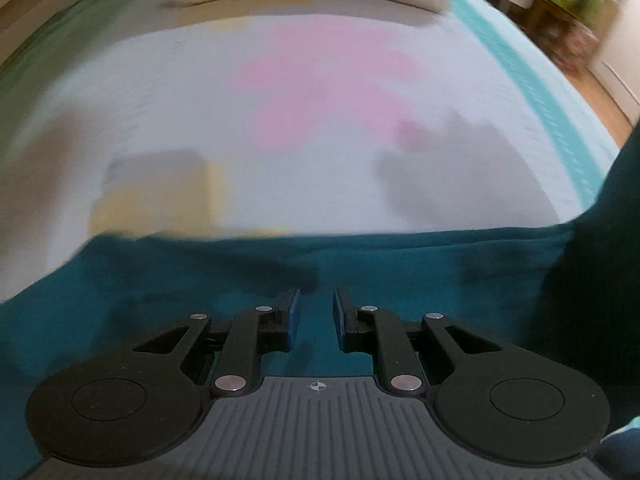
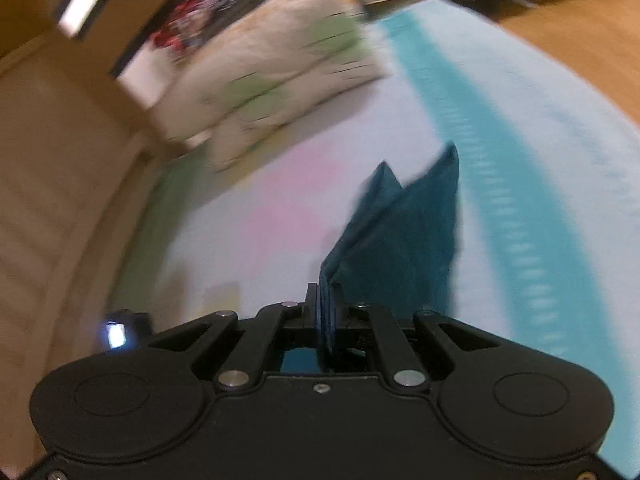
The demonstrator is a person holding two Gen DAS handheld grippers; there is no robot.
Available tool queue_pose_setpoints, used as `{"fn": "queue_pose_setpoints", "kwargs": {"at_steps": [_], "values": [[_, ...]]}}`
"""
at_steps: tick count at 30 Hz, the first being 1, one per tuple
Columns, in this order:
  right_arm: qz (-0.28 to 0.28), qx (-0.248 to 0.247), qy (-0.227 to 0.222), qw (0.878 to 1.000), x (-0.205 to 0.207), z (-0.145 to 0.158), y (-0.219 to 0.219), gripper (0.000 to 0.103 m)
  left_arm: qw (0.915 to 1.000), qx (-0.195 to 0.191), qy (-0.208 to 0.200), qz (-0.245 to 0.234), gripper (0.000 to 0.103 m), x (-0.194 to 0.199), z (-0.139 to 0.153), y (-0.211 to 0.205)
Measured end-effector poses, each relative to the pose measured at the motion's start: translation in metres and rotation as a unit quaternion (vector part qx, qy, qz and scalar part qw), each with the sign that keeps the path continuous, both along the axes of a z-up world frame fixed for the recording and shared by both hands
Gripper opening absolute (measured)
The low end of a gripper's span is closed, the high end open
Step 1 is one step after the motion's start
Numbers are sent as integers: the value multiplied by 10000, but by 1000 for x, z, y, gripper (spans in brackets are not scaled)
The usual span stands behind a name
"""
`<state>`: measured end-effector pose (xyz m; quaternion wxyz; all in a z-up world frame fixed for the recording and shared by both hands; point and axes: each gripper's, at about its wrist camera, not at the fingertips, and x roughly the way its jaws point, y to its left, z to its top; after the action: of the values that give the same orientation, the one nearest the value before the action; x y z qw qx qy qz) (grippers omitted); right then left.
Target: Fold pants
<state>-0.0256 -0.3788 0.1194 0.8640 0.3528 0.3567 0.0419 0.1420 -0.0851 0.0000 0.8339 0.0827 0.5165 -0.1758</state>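
The teal pants (image 1: 400, 264) lie spread on the bed right under my left gripper (image 1: 317, 304). Its blue pads stand a narrow gap apart, and flat cloth shows through the gap with nothing bunched between them. At the right edge of the left wrist view the cloth rises in a dark fold (image 1: 600, 240). In the right wrist view my right gripper (image 2: 326, 300) is shut on a folded corner of the pants (image 2: 400, 236). That corner sticks up and forward between the jaws, lifted off the bed.
The bedspread (image 1: 240, 128) is pale with pink patches and a turquoise stripe (image 2: 500, 184) along its side. A cream and green pillow (image 2: 288, 76) lies at the head end. Wooden floor (image 2: 580, 28) shows beyond the bed's side. Both views are motion-blurred.
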Motion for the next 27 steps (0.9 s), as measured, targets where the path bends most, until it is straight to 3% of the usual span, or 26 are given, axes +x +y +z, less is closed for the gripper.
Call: {"fn": "queue_pose_setpoints", "kwargs": {"at_steps": [5, 10, 14, 17, 18, 19, 21, 24, 27], "values": [[824, 232, -135, 9962, 56, -14, 102, 11, 9977, 162, -13, 655, 18, -2, -3, 88], [1419, 31, 191, 9897, 91, -79, 200, 11, 9915, 154, 159, 1283, 18, -10, -12, 153], [1778, -63, 543, 9825, 96, -126, 242, 21, 9869, 70, 294, 1586, 18, -9, -16, 173], [1765, 47, 579, 9826, 93, -131, 232, 21, 9876, 45, 201, 1553, 18, -12, -10, 170], [1635, 32, 516, 9852, 89, -128, 221, 28, 9883, 48, 151, 1516, 18, -8, -6, 166], [1436, -36, 472, 9885, 84, -124, 209, 42, 9893, 44, 88, 1457, 18, -14, -2, 164], [945, -278, 401, 9943, 76, -119, 178, 53, 9924, 17, -35, 1226, 18, -19, 6, 150], [238, -801, 583, 9948, 69, -119, 130, 53, 9972, -7, -148, 736, 18, -29, 8, 117], [-303, -966, 814, 9915, 68, -129, 89, 54, 9995, -5, -84, 314, 18, -38, -2, 92]]}}
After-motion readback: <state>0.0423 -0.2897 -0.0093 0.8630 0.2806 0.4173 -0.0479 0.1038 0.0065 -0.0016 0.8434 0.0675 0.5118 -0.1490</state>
